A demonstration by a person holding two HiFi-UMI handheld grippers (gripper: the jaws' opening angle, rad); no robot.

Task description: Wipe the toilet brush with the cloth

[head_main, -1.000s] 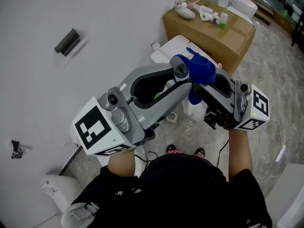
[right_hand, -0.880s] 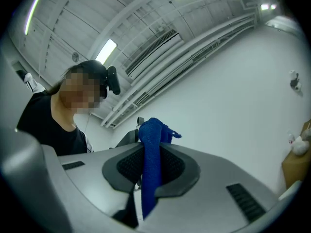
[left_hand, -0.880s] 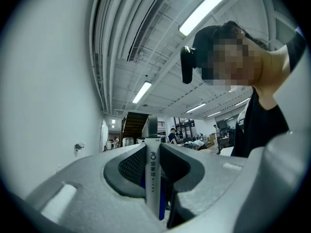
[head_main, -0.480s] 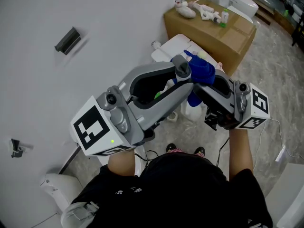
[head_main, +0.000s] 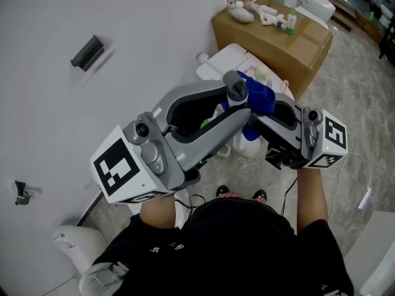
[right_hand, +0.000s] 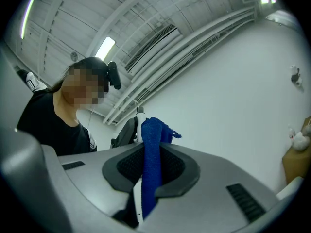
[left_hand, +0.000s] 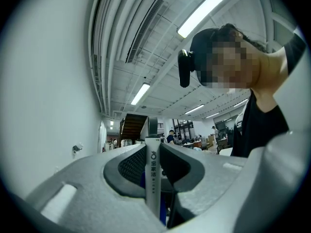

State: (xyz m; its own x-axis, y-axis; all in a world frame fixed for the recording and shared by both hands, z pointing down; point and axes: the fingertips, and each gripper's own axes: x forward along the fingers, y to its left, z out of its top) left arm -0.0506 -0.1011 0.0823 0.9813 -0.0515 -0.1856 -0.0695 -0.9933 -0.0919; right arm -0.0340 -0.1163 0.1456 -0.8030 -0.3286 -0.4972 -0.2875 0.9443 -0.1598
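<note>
In the head view my two grippers meet in front of me. My left gripper (head_main: 237,102) (left_hand: 153,153) is shut on the toilet brush handle (left_hand: 153,176), a white stick with dark print and a grey end cap (head_main: 233,84). My right gripper (head_main: 261,108) (right_hand: 150,152) is shut on the blue cloth (head_main: 257,96) (right_hand: 151,161), which is pressed against the handle just beside the left jaws. A strip of the white handle (right_hand: 137,198) shows beneath the cloth in the right gripper view. The brush head is hidden behind the left gripper.
A white toilet (head_main: 226,61) stands below the grippers against the wall. Behind it is a cardboard box (head_main: 290,39) with small toys and bottles on top. A white bottle (head_main: 250,145) and a tape roll (head_main: 223,152) sit on the floor. A dark holder (head_main: 87,53) hangs on the wall.
The right gripper with the blue cloth has shifted slightly left and closer against the handle. The left gripper has stayed where it was.
</note>
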